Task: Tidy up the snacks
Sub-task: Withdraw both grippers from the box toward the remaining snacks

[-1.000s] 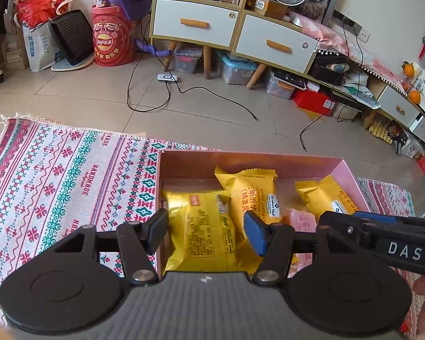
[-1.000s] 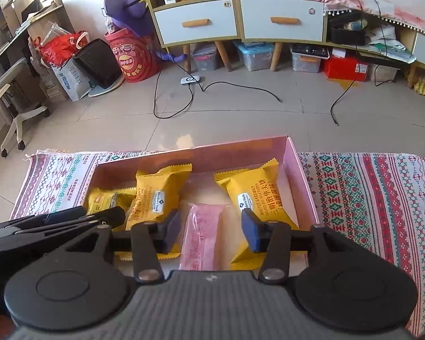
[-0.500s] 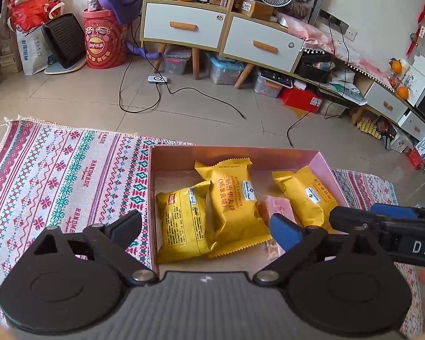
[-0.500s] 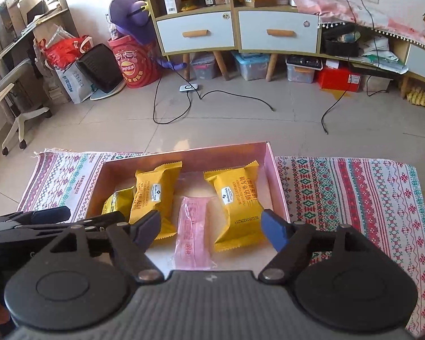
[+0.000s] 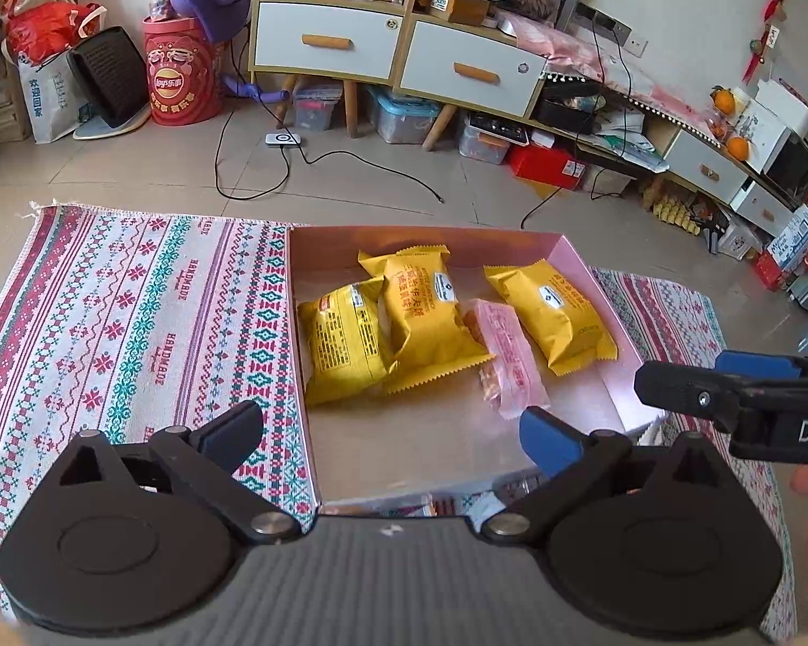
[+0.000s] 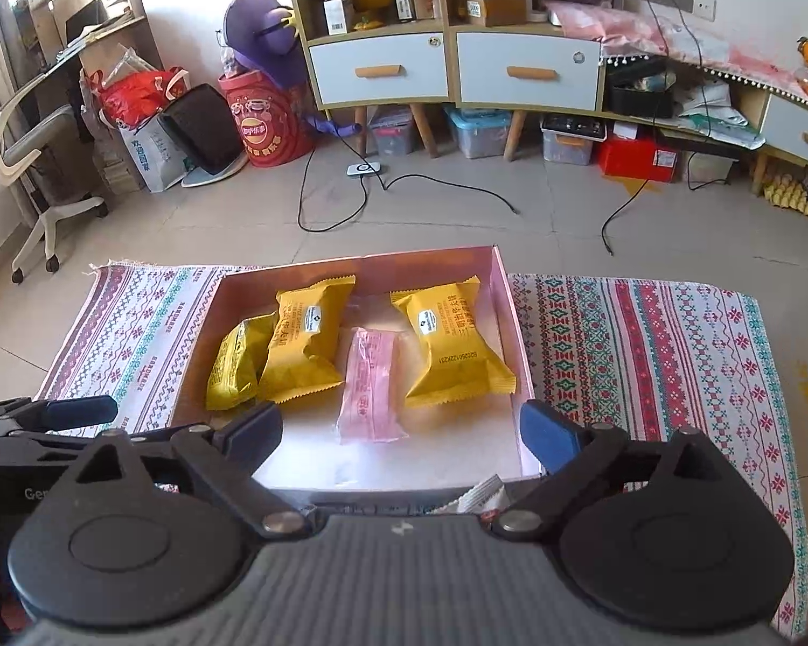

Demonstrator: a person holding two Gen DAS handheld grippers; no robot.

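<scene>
A pink open box (image 5: 307, 355) (image 6: 514, 334) lies on a patterned rug (image 5: 124, 312) (image 6: 646, 344). In it lie three yellow snack packs (image 5: 345, 339) (image 5: 425, 317) (image 5: 552, 312) and a pink pack (image 5: 506, 355) (image 6: 371, 382). The yellow packs also show in the right wrist view (image 6: 237, 360) (image 6: 304, 344) (image 6: 452, 344). My left gripper (image 5: 390, 433) is open and empty above the box's near edge. My right gripper (image 6: 401, 433) is open and empty, also above the near edge. Each gripper shows at the side of the other's view.
More wrappers (image 6: 479, 495) peek out by the box's near wall, partly hidden by the grippers. A tiled floor with cables (image 5: 274, 161) lies beyond the rug. Cabinets (image 5: 398, 48), storage bins, a red drum (image 5: 180, 81) and an office chair (image 6: 27, 161) stand further back.
Both grippers opened wide and pulled back and up from the box. The left let go of the leftmost yellow pack. The packs now lie free in the box.
</scene>
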